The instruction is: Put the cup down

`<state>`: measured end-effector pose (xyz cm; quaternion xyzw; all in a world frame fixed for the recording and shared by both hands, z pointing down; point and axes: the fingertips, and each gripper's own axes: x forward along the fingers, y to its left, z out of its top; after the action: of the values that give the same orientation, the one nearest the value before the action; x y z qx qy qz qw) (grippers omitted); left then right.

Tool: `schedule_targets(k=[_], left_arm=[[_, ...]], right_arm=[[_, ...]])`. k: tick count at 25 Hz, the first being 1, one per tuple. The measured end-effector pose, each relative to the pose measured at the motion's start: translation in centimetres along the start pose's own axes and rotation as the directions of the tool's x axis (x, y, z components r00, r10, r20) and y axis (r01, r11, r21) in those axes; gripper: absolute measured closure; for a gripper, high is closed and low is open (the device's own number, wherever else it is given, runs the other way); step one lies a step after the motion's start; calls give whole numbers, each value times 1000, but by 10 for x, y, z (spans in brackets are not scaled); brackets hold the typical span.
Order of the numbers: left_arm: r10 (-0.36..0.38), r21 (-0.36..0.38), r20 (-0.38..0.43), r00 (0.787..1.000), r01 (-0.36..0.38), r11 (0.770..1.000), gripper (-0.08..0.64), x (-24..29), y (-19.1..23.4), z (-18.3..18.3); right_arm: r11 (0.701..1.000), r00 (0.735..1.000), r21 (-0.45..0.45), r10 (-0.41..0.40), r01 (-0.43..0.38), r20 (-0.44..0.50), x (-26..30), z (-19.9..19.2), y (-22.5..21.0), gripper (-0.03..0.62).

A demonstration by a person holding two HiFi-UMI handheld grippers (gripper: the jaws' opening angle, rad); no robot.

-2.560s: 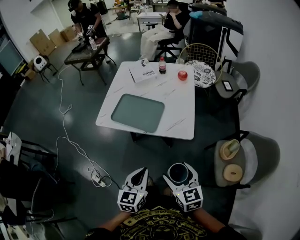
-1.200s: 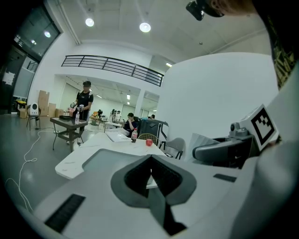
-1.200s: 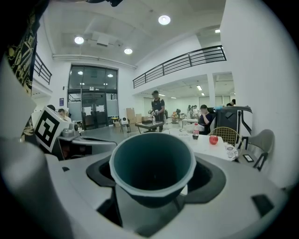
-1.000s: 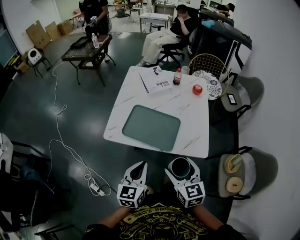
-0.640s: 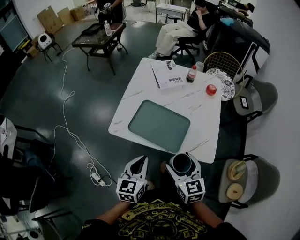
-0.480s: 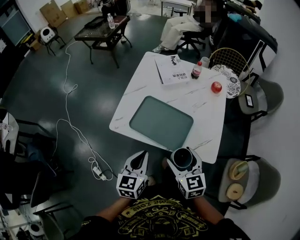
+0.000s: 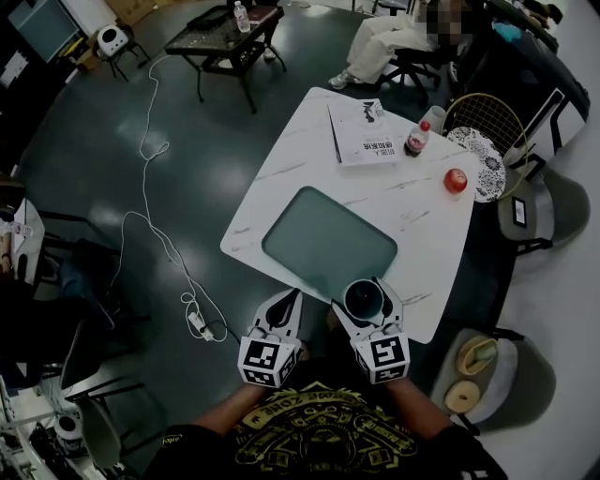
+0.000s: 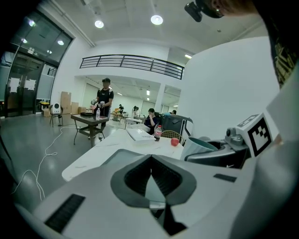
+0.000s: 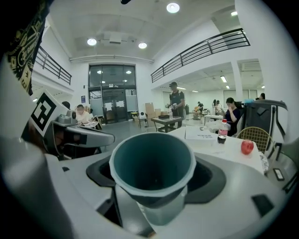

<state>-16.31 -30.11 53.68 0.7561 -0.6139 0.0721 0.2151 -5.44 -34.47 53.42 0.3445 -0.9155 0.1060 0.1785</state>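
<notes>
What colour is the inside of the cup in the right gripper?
Dark teal, with a paler rim. The right gripper view shows the cup best.

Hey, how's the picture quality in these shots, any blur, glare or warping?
Head view: dim, with darkened corners, though the white table is sharp. Left gripper view: strong fisheye bend, a ceiling light flares, and the foreground is soft. Right gripper view: same bending, with the cup close and slightly soft.

The floor (image 7: 103, 216) is dark grey and shiny, and a thin white cable (image 7: 184, 281) lies across it. A white marble desk (image 7: 291, 178) stands in the middle, a dark low table (image 7: 225, 37) further away, and grey chairs (image 7: 527, 370) beside the white wall (image 7: 577, 300). Round ceiling lamps (image 9: 173, 7) give the light. A balcony railing (image 8: 131, 63) runs along the upper level, and tall glass doors (image 9: 112, 105) close the far end.
</notes>
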Motion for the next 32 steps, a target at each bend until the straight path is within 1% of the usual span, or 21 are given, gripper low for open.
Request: schedule_targets(k=[5, 8, 12, 16, 20, 25, 32], left_arm=[[44, -10, -7, 999, -44, 999, 549, 15, 4, 1], [76, -23, -9, 997, -76, 997, 549, 24, 9, 0], [127, -39, -14, 992, -127, 991, 549, 31, 14, -3], [168, -53, -28, 985, -169, 984, 549, 41, 17, -12], [200, -68, -47, 979, -203, 977, 549, 52, 19, -25], [225, -69, -67, 972, -230, 971, 549, 65, 19, -37], [230, -66, -85, 969, -236, 969, 549, 78, 13, -43]], right_arm=[[998, 998, -12, 60, -60, -8, 21, -3, -9, 207], [996, 997, -19, 81, -82, -17, 33, -4, -16, 207], [988, 988, -22, 150, -151, -26, 47, -14, -16, 207], [978, 979, -34, 203, -204, -37, 60, -27, -17, 207], [970, 971, -58, 233, -236, -43, 72, -38, -21, 207], [959, 963, -86, 267, -270, -41, 81, -51, -27, 207], [948, 955, -119, 295, -295, -25, 87, -64, -32, 207]])
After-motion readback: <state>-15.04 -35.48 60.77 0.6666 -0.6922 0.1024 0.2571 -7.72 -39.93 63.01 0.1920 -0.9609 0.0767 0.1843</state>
